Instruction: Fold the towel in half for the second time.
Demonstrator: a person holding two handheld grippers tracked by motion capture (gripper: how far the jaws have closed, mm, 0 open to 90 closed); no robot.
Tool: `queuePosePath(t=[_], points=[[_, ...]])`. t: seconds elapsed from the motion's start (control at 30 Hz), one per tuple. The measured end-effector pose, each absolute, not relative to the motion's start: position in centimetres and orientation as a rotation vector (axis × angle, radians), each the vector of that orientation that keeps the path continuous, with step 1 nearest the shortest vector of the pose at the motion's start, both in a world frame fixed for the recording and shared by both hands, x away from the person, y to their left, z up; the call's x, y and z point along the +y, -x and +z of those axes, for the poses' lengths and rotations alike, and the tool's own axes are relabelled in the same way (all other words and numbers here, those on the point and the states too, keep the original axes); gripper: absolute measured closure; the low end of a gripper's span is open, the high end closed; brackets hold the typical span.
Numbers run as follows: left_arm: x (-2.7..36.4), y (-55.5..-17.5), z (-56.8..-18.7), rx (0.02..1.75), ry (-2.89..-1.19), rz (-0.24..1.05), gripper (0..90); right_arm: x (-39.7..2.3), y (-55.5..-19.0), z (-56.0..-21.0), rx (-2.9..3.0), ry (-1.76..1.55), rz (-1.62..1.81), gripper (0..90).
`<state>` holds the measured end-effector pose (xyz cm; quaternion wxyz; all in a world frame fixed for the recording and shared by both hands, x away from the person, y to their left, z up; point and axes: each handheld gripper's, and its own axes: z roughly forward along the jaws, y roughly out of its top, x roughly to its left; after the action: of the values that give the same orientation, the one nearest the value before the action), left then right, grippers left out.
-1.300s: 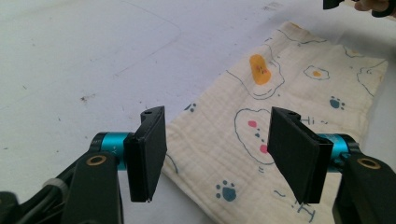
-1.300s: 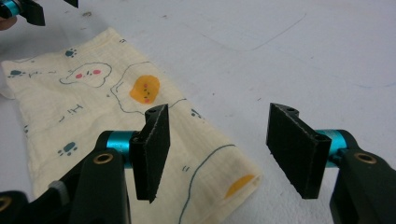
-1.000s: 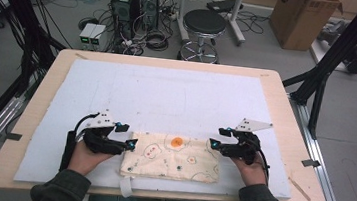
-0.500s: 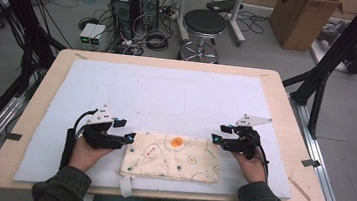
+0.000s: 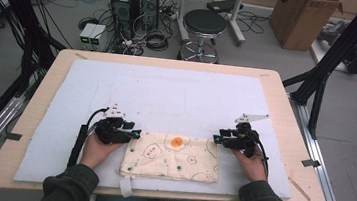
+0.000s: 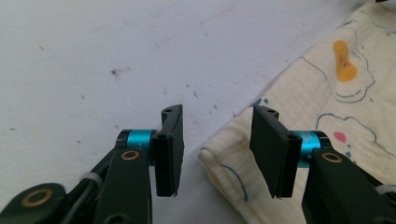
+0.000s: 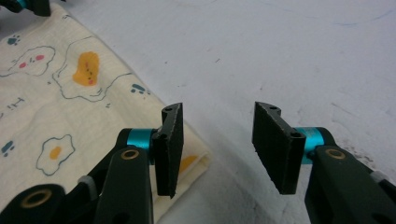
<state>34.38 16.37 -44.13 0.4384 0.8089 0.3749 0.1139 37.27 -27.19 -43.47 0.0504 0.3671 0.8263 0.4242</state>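
At the near table edge: two dark-green sleeves, hands coming up from below. Folded cream cloth [image 5: 171,156], printed with fried eggs and small animal doodles, lies flat on the white mat [image 5: 166,99], near the person, centred between the hands. A white tab hangs from its near-left edge.

Left gripper [image 5: 135,134] at the cloth's far-left corner. Jaws have just been closing but stand apart; left gripper view puts the cloth corner [image 6: 233,172] between them, one jaw over bare mat, the other over the cloth. Pads not pressing the cloth, so nothing grasped.

Right gripper [image 5: 216,138] at the far-right corner, likewise just closing, jaws parted. Right gripper view: one jaw over the cloth's corner [image 7: 191,163], the other over bare mat. No clamp seen.

Farther off: rest of mat bare, wooden table [image 5: 287,99] rim. Beyond, on the floor: black stool [image 5: 204,23], computer towers [image 5: 136,0], cardboard box [image 5: 303,15].
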Motion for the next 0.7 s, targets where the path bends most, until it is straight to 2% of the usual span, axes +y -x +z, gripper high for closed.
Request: queuePosePath(t=[0.23,0.3,0.33,0.37,0.47,0.7], points=[[16.0,-34.4,-44.5,0.935,-2.044,0.257,60.0,-26.0,-37.2,-44.0,2.606,-1.058,1.199,62.1],[15.8,-34.3,-44.5,0.923,-2.057,0.278,62.7,-25.9,-37.1,-44.0,2.627,-1.035,1.200,69.5],[15.8,-34.2,-44.5,0.911,-2.068,0.283,65.3,-25.8,-37.0,-44.0,2.625,-1.026,1.188,69.8],[15.8,-34.2,-44.5,0.905,-2.069,0.279,71.4,-25.7,-36.9,-44.0,2.631,-1.025,1.182,74.8],[15.6,-34.0,-44.4,0.887,-2.077,0.279,82.5,-25.6,-36.8,-44.0,2.648,-1.008,1.183,81.8],[16.1,-34.0,-43.7,0.884,-2.057,0.351,85.6,-25.3,-37.3,-43.3,2.679,-0.973,1.201,85.0]])
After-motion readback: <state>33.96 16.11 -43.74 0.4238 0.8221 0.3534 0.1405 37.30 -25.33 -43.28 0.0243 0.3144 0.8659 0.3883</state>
